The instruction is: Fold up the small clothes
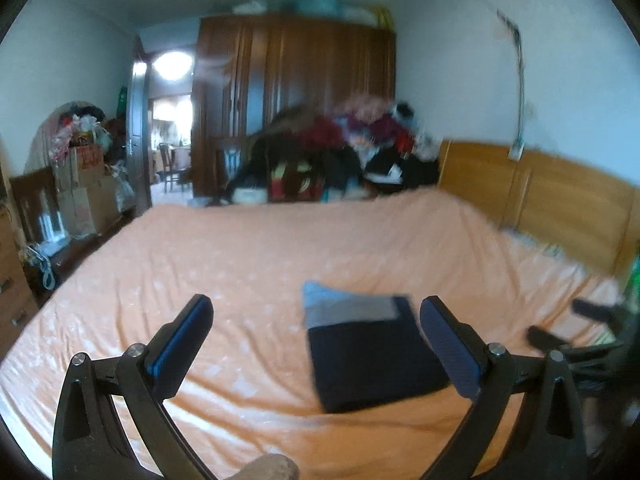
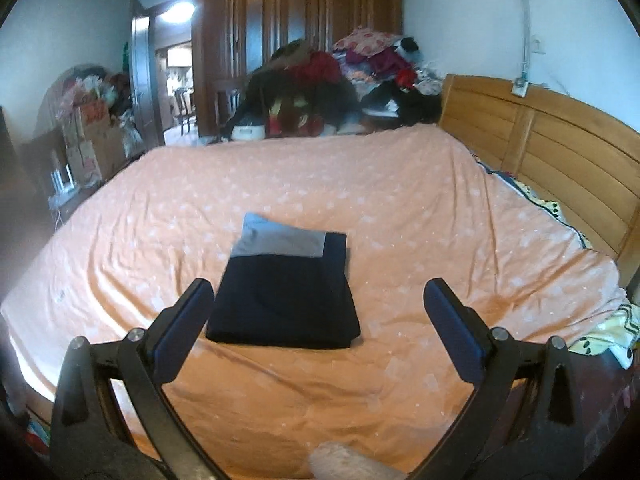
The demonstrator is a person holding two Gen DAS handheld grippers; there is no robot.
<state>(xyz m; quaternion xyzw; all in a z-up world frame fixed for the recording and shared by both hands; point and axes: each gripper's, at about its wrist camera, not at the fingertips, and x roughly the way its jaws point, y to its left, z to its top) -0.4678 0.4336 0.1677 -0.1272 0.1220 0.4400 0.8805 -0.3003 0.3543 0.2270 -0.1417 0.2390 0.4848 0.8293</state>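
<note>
A small garment [image 1: 368,348] [image 2: 286,292], dark navy with a grey band at its far end, lies folded into a neat rectangle on the orange bedspread [image 1: 240,264] [image 2: 400,208]. My left gripper [image 1: 316,308] is open above the bed, the garment lying just inside its right finger. My right gripper [image 2: 318,292] is open too, and the garment sits beyond its left finger. Neither gripper holds anything. In the left wrist view the right gripper's dark fingers [image 1: 548,336] show blurred at the far right.
A wooden headboard [image 2: 540,136] runs along the right. A heap of clothes [image 2: 340,84] lies past the bed's far edge, before a brown wardrobe [image 2: 296,12]. Boxes and bags [image 2: 92,128] crowd the left wall beside an open doorway [image 2: 176,80]. A patterned pillow [image 2: 612,328] lies at right.
</note>
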